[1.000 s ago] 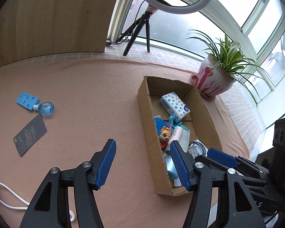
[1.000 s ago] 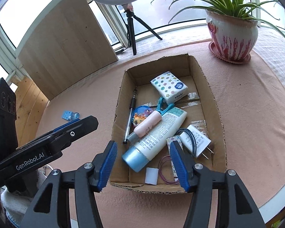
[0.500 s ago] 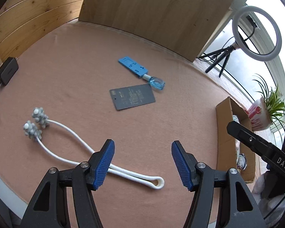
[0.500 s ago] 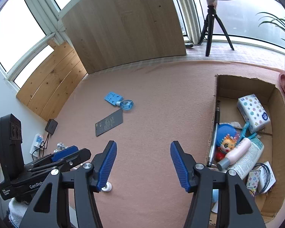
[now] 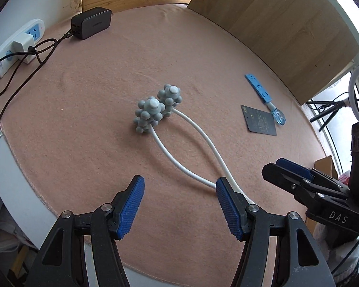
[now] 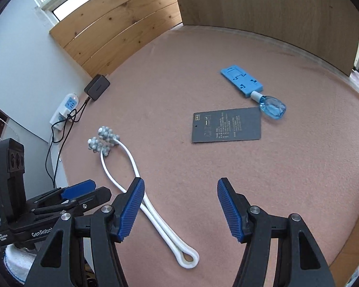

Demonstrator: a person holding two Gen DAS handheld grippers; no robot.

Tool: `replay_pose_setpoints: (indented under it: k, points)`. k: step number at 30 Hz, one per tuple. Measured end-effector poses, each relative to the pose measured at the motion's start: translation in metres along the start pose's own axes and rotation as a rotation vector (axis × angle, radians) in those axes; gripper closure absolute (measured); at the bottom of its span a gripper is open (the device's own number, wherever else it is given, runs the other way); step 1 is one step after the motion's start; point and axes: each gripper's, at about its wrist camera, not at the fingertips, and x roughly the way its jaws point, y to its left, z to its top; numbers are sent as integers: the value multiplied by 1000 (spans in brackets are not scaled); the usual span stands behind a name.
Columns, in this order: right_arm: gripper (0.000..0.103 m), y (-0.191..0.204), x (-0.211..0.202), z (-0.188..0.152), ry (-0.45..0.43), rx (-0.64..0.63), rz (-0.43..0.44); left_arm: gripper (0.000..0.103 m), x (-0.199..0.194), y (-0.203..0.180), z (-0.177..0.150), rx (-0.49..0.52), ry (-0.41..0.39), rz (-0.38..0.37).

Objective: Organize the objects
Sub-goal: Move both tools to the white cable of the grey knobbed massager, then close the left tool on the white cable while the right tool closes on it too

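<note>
Only rightward, massager's closed loop end [image 6: 187,258].

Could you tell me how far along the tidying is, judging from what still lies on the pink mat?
Done: cannot tell; only a corner of the cardboard box shows. In hand: nothing; the left claw and right claw are open and empty. Left: the white looped massager with grey knobbly balls, the dark grey printed card, the blue plastic stand and the small clear blue bottle.

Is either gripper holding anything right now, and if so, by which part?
Nothing is held. The left gripper and right gripper are both open, with the white massager lying loose on the table near them.
</note>
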Motion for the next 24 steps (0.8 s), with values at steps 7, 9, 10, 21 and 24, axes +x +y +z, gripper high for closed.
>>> replay_pose_setpoints:
  k: [7,9,10,21,24]
  points:
    - [44,21,33,1,82,-57,3,37,5,2,11,10,-2,6]
    - [45,23,39,1,100,-60,4,38,8,2,13,16,0,3]
    - [46,24,42,0,111,-63,4,38,10,1,14,20,3,-2]
    - [75,35,44,-10,147,-66,1,58,30,-11,28,93,37,-44]
    - [82,35,41,-13,144,-35,19,66,33,-11,32,105,41,-50]
